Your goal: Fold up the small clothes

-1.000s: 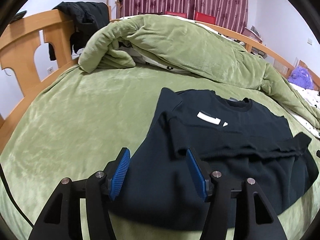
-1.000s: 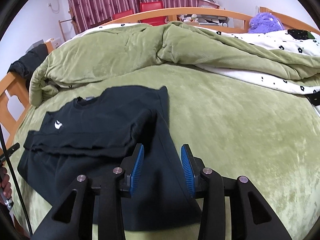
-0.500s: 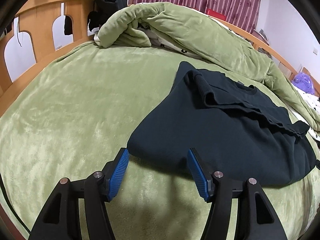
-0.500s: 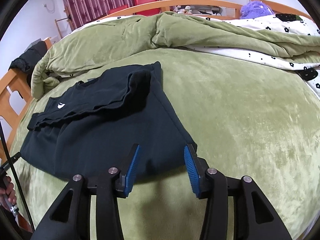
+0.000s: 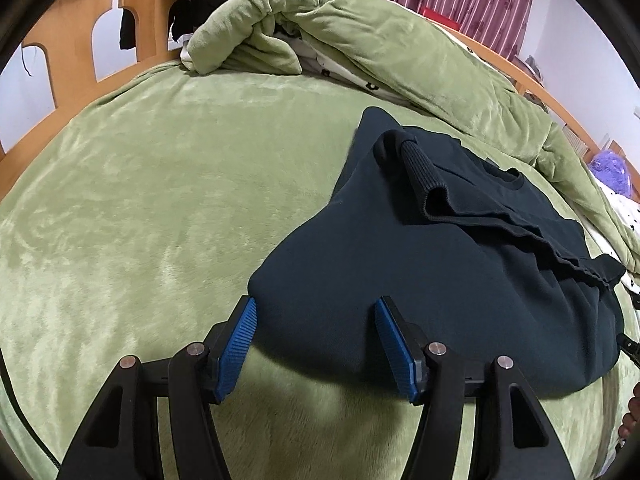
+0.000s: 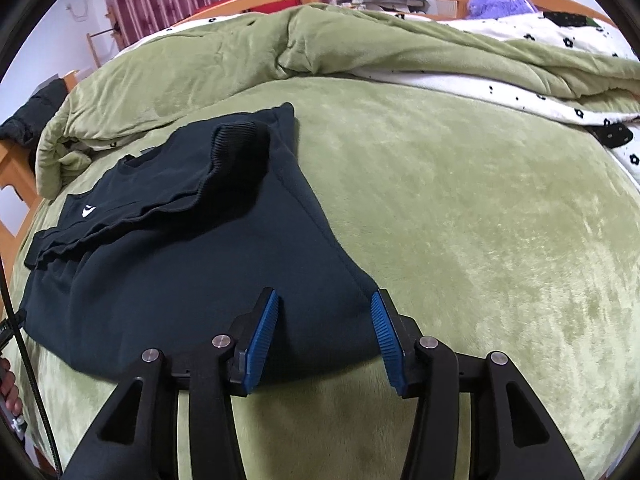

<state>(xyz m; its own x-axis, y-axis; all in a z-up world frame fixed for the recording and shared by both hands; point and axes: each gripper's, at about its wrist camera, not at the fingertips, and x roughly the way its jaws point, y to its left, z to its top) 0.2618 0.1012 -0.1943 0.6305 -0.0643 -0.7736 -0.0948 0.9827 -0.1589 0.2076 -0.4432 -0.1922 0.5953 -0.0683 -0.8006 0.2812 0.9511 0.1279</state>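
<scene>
Step in hand, by judgement: bottom hem approached for a lengthwise fold. Dark sweatshirt (image 5: 440,280) spread flat on green bedspread (image 5: 160,200), sleeves already crossed over the chest, collar toward 1 o'clock in the left view and 10 o'clock in the right.

Left gripper (image 5: 316,344): fingers spread, hem corner between the blue pads, not pinched.

Right gripper (image 6: 324,336): jaws opening, opposite hem corner between the pads, not pinched.

Next move, likely: lower both sets of pads around the hem, close, lift together toward the collar; keep both layers caught.

Right view only: white chest logo (image 6: 88,211). Left view only: wooden bed frame (image 5: 132,32) at 11 o'clock.
</scene>
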